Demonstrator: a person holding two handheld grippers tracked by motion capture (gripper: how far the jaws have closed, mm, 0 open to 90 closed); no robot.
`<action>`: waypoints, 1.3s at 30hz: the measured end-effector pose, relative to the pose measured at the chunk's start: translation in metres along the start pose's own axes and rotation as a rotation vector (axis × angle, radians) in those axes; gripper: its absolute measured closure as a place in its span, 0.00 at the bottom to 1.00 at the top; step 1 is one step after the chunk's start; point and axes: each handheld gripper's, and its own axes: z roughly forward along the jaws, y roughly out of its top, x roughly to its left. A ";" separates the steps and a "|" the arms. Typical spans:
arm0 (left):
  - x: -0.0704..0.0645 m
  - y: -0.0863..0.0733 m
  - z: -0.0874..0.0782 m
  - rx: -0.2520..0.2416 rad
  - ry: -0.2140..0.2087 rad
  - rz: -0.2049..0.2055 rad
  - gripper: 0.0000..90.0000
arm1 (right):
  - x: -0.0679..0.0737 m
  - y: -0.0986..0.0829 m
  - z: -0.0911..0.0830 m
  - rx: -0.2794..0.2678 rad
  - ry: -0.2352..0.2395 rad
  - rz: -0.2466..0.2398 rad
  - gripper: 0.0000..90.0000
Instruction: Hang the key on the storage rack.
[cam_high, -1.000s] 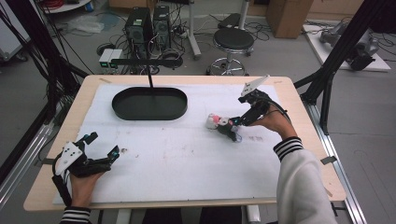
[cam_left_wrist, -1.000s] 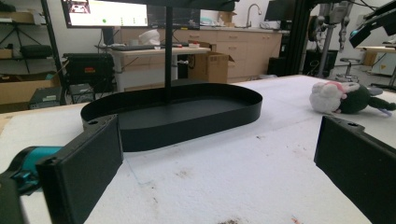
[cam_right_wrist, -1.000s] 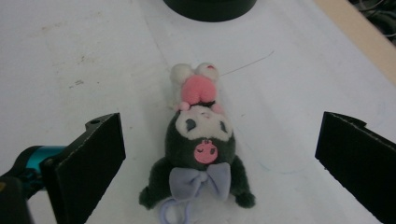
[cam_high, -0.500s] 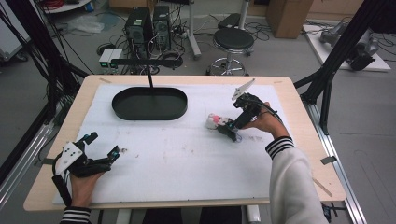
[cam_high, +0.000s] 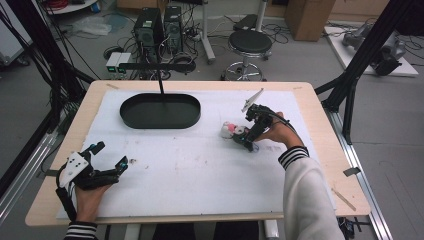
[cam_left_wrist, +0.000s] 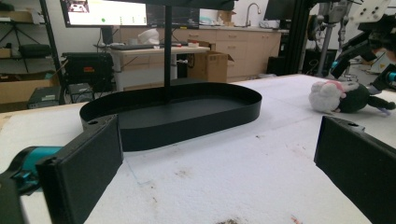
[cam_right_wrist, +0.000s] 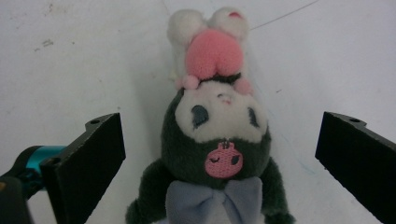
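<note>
Between the right gripper's (cam_right_wrist: 219, 158) wide jaws, a plush toy (cam_right_wrist: 215, 135) is lying, legs cut off.
Its head is pointing away; left gripper (cam_high: 107, 159) is resting wide open.

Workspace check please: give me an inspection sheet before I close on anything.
Surface: white foam sheet on a wooden table, lightly stained.
Job's things: small dark-green plush toy with a white face and pink cap lying on the sheet; black oval metal tray, nothing in it.
Clutter: nothing seen.
Grippers: right tongs open, astride the plush, not touching; left tongs open, low over the near left corner.
Cables: bundles on the floor beyond the table.
Surroundings: black stool, computer towers, cardboard box.
</note>
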 end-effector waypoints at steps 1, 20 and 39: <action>0.000 0.000 0.000 -0.001 0.002 -0.003 0.02 | 0.000 0.000 0.002 0.009 0.004 0.003 0.01; 0.000 0.000 0.000 0.002 -0.002 0.004 0.02 | 0.001 0.002 0.024 0.086 0.020 -0.005 0.07; 0.001 0.000 0.000 0.000 0.003 -0.008 0.02 | 0.002 0.004 0.024 0.116 0.000 -0.048 0.47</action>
